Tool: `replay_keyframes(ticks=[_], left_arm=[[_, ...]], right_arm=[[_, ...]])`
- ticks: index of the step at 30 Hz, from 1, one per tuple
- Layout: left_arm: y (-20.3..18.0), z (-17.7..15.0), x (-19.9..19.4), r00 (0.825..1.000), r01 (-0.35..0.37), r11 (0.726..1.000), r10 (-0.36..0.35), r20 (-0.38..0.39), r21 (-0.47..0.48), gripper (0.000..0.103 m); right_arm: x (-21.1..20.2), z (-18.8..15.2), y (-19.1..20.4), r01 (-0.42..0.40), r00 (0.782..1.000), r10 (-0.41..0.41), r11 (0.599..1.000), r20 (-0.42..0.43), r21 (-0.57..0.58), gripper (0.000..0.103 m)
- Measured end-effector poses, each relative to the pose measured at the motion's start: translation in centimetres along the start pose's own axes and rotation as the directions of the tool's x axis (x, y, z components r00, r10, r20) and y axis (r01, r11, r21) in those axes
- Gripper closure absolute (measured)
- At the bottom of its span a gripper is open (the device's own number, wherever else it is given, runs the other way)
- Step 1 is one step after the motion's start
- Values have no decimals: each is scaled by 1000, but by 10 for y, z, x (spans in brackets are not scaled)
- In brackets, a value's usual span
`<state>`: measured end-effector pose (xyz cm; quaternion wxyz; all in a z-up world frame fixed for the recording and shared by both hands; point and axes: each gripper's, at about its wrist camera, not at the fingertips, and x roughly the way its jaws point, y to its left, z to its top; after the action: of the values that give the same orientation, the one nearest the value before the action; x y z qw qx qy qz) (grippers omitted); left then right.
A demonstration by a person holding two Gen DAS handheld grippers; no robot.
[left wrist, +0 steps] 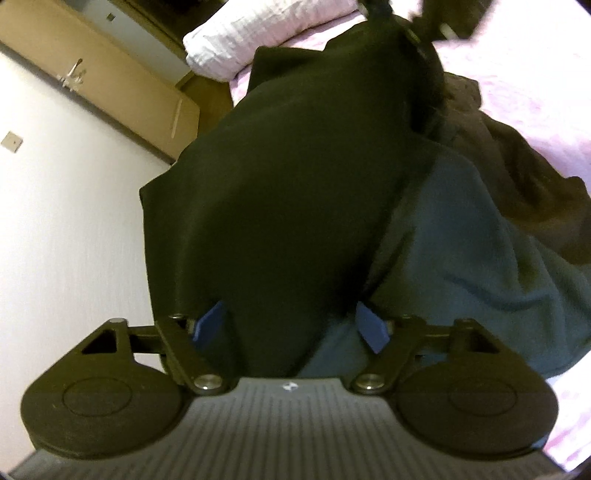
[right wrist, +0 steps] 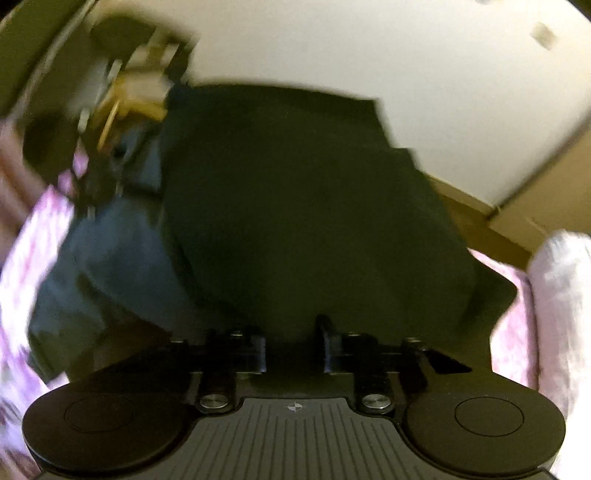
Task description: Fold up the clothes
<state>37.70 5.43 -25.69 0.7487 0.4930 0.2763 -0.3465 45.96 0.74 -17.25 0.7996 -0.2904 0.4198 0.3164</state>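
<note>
Two fisheye views are on record. Left wrist view: the left gripper sits at 6 o'clock with its blue-padded fingers spread wide, a fold of the black smooth-fabric garment bunched between them. The cloth hides the pad faces, so whether the pads press it cannot be told; the jaws stand well apart. The garment runs from the fingers up toward 12 o'clock, where the right gripper, blurred and dark, meets its far end. A slate-blue soft garment lies beside it at 3 o'clock, with a dark brown crumpled garment at 2 o'clock, both on the pale pink bedsheet. A white quilted pillow lies at 11 o'clock; a tan wooden cabinet stands at 10 o'clock against the white wall.

Right wrist view, heavily motion-blurred: black gripper fingers at 6 o'clock stand close together with black cloth between them, clenched on it. The garment fills the centre. The left gripper appears at 10 o'clock as a blur. Blue fabric lies at 9 o'clock, pink sheet beyond it.
</note>
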Motion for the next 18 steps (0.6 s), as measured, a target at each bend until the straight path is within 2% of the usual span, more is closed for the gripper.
replay_keyframes(ticks=[2,5,7,9,11,12,18], left_arm=[[1,3,-7,1000,-4,1000,5,24,-17,38],[3,15,-20,998,-32,999,34,52,-38,43],[0,23,-30,997,-47,998,49,64,-36,50],[-5,30,-38,996,-54,998,56,70,-30,72],[-3,43,-45,995,-57,998,59,78,-29,87],[-5,47,-54,994,-60,998,62,88,-25,91],[-42,87,-128,983,-66,998,64,173,6,95]], right_arm=[[-16,9,-16,-2,999,-1,996,34,90,83],[-44,17,-30,13,997,-25,989,76,150,85],[-59,22,-29,18,995,-35,985,96,172,85],[-71,23,-28,26,993,-46,983,108,181,86],[-80,16,-19,35,992,-57,981,112,190,86],[-81,11,-16,38,992,-62,979,113,202,86],[-134,-36,7,67,985,-111,952,132,300,87]])
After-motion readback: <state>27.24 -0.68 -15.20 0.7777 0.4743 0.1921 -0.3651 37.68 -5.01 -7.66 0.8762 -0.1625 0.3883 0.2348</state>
